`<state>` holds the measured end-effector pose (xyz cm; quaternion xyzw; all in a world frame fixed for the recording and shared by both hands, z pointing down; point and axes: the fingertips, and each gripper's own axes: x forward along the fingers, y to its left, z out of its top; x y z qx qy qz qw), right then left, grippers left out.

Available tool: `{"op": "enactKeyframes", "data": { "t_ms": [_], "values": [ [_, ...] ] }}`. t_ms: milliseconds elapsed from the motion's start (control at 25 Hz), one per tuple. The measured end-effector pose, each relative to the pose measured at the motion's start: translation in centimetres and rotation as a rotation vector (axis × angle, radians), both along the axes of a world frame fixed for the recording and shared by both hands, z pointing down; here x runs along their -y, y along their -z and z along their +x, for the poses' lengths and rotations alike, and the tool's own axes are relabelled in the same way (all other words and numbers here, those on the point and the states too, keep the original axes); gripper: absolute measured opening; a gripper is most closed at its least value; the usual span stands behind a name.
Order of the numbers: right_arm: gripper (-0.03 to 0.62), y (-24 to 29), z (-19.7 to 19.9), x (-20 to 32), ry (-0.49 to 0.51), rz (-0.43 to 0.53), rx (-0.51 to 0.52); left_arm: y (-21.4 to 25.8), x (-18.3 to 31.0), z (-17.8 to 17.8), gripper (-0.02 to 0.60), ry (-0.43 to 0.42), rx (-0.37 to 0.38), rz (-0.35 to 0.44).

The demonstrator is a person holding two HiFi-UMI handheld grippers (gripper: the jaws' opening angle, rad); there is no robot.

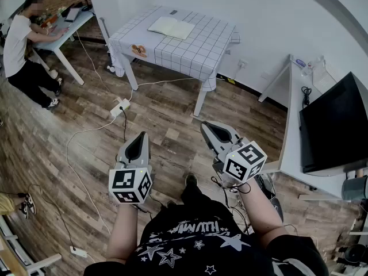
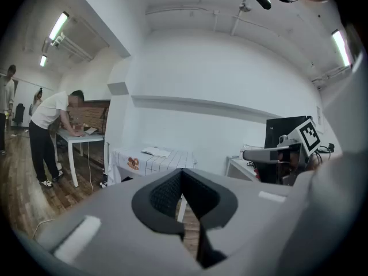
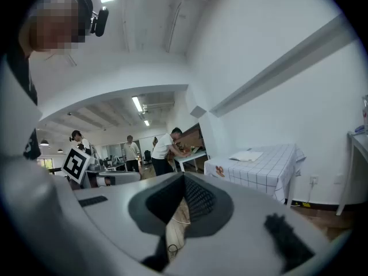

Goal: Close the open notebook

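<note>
The open notebook (image 1: pixel 171 27) lies flat with pale pages on a table under a white checked cloth (image 1: pixel 201 50), far across the wooden floor. It also shows small and distant in the left gripper view as the notebook (image 2: pixel 156 152) and in the right gripper view as the notebook (image 3: pixel 247 156). My left gripper (image 1: pixel 140 135) and right gripper (image 1: pixel 207 127) hang in front of the person's body, well short of the table. Both point roughly toward it. Each has its jaws together with nothing between them, as the left gripper (image 2: pixel 181 171) and right gripper (image 3: pixel 184 176) show close up.
A person (image 1: pixel 20 50) leans over a white desk at the far left. A power strip (image 1: pixel 119 107) and cables trail over the floor between me and the table. A white desk with a dark monitor (image 1: pixel 333 125) stands at the right.
</note>
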<state>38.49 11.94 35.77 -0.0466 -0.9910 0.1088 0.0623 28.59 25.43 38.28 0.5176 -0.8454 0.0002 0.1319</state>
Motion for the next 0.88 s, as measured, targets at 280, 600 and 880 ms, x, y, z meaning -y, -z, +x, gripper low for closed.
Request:
{"op": "enactKeyframes", "data": {
  "t_ms": [280, 600, 880],
  "values": [
    [0.012, -0.9, 1.1, -1.9, 0.005, 0.002, -0.028, -0.3, -1.3, 0.6, 0.009, -0.001, -0.016, 0.014],
    [0.013, -1.0, 1.2, -1.8, 0.007, 0.007, -0.035, -1.3, -1.5, 0.4, 0.009, 0.027, -0.043, -0.018],
    [0.014, -2.0, -0.3, -0.6, 0.031, -0.007, -0.061, -2.0, -0.2, -0.7, 0.009, 0.035, -0.062, -0.019]
  ]
}}
